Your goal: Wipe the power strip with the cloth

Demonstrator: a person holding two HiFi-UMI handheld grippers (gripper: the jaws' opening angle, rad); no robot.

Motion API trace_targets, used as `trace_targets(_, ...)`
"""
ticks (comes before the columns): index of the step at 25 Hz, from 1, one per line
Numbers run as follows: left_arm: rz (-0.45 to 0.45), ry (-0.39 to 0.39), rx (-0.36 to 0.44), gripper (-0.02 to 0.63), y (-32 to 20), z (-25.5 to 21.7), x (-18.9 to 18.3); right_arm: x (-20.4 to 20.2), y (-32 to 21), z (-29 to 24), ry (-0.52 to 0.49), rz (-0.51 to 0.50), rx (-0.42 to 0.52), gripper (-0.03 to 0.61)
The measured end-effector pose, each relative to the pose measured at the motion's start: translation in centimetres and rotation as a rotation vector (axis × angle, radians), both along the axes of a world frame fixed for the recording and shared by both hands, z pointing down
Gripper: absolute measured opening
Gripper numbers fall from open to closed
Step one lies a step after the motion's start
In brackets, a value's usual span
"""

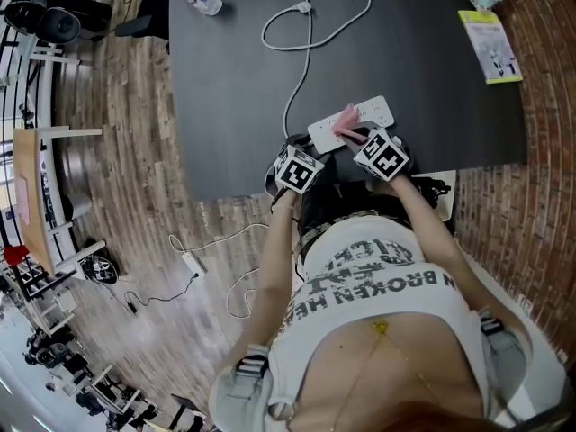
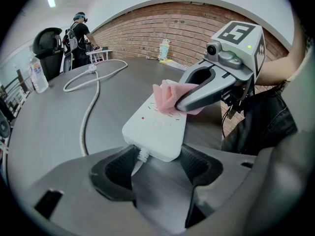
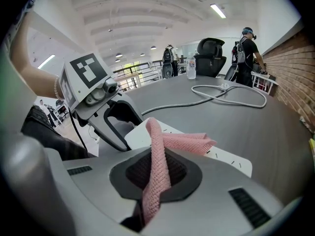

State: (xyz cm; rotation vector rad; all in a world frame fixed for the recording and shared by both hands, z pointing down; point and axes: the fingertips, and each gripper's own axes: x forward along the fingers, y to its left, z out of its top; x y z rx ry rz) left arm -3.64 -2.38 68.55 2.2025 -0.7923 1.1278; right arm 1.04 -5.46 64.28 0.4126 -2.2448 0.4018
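Table (image 1: 225, 79); right gripper (image 3: 155, 178) holds cloth (image 3: 186, 142) on power strip (image 1: 371, 112).

Bright, even light falls from white ceiling strip lamps (image 3: 216, 10); the dark grey matte table (image 1: 234, 79) shows a pale sheen and soft shadows; every view bows hard, my gripper views blackening at the corners; the pink woven cloth (image 3: 156, 166) pinched in my right jaws blurs nearest the lens; the white plastic power strip (image 2: 155, 127) between my left jaws looks crisp.
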Motion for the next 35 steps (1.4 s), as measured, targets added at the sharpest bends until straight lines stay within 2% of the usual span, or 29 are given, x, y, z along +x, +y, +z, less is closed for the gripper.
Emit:
trace_targets(16,-0.003,0.002,-0.004,0.275,0.2,0.0,0.0,4.1,-1.7,-0.1,0.014,0.127,0.016,0.016)
trace_targets(27,-0.004,-0.009,0.0,0.275,0.1,-0.5,0.0,4.8,-2.0,-0.2,0.02,0.133,0.03,0.017)
trace_targets(35,-0.003,0.008,0.011,0.275,0.0,0.1,0.2,6.5,-2.7,0.0,0.027,0.183,0.03,0.016)
